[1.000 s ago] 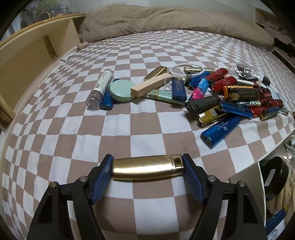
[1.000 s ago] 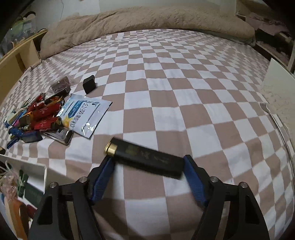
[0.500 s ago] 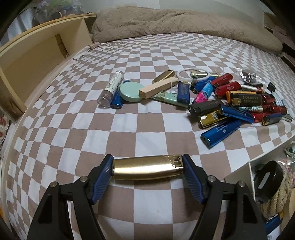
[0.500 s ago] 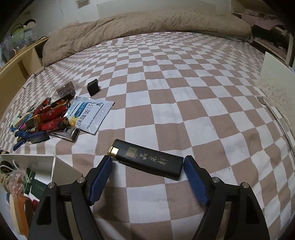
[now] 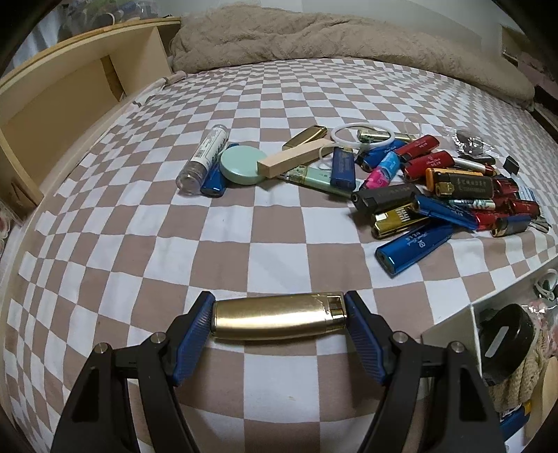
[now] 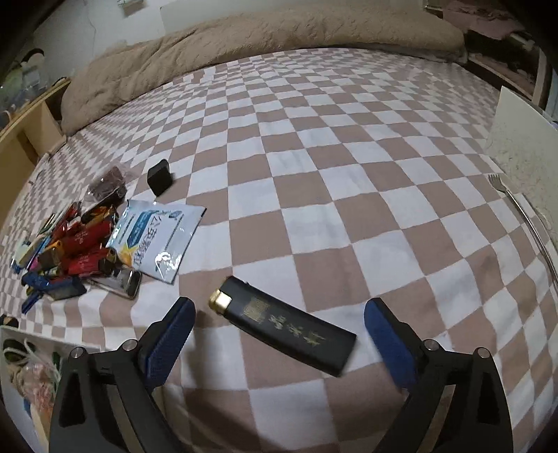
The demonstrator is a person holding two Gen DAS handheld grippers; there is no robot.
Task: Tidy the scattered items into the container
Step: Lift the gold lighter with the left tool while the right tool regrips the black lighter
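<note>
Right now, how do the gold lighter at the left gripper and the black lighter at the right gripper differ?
The gold lighter is clamped end to end by the left gripper; the black lighter sits free between the opening right gripper pads. Gold lies straight across; black lies skewed. Both are slim lighters.

Bed with brown-and-white checkered sheet (image 5: 223,251). Beige fuzzy blanket (image 5: 331,38) bunched along the far edge. Light wooden shelf unit (image 5: 69,94) flush against one side. Pale wall (image 6: 104,28) behind. Dim indoor lighting.
</note>
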